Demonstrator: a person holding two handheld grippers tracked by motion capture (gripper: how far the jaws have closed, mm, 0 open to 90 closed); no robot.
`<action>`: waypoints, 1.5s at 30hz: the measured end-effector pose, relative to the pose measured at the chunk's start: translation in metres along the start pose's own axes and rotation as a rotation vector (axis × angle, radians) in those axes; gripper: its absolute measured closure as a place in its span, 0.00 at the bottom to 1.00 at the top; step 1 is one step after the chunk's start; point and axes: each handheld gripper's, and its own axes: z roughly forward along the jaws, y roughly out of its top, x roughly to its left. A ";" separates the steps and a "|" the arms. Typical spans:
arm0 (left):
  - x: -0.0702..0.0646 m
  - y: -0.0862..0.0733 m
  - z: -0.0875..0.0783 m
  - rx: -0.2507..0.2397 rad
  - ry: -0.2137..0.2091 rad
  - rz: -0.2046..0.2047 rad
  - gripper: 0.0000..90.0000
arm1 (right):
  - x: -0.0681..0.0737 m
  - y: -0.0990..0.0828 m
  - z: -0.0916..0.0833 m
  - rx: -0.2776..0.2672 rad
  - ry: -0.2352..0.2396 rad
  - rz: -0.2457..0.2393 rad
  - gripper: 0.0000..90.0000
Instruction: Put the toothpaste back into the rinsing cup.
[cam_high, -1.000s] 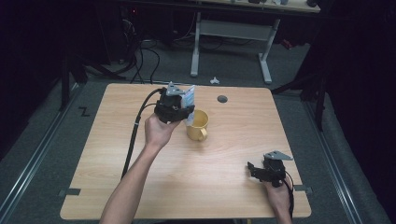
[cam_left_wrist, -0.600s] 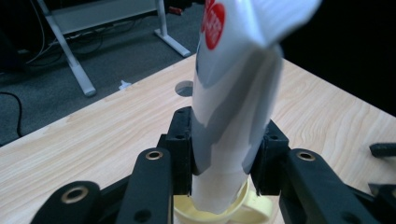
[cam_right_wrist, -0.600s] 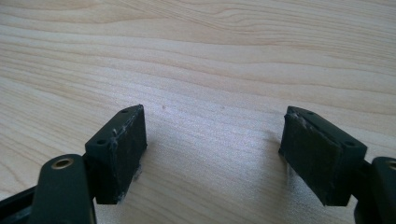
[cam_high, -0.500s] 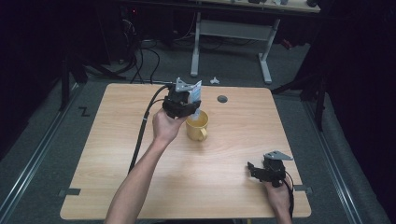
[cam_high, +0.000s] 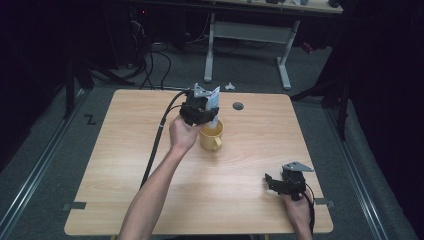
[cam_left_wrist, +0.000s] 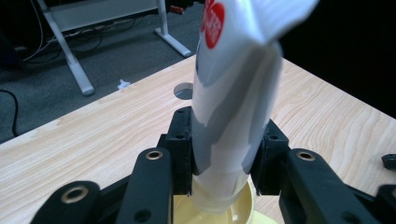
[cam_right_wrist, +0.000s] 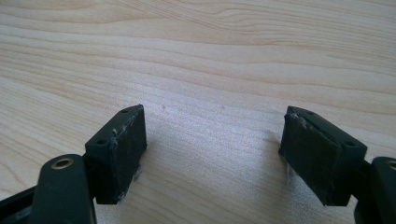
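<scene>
Left tongs (cam_left_wrist: 227, 154) clamped on a white tube (cam_left_wrist: 233, 107), red mark near its top. Tube stands tilted, lower end inside the yellow cup (cam_high: 212, 137) at mid-table (cam_high: 125, 165). Right tongs (cam_right_wrist: 212, 154) spread wide, nothing between them, resting low near the table's front right corner.
</scene>
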 end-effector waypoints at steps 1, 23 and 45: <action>0.000 0.000 0.001 0.004 0.002 0.000 0.73 | 0.000 0.000 0.000 0.000 0.001 0.000 0.25; -0.003 -0.023 0.031 0.050 0.043 0.011 0.73 | 0.000 0.000 0.000 -0.001 0.001 0.000 0.25; -0.003 -0.044 0.053 0.093 0.062 -0.016 0.73 | 0.000 0.000 0.000 -0.001 0.001 -0.002 0.25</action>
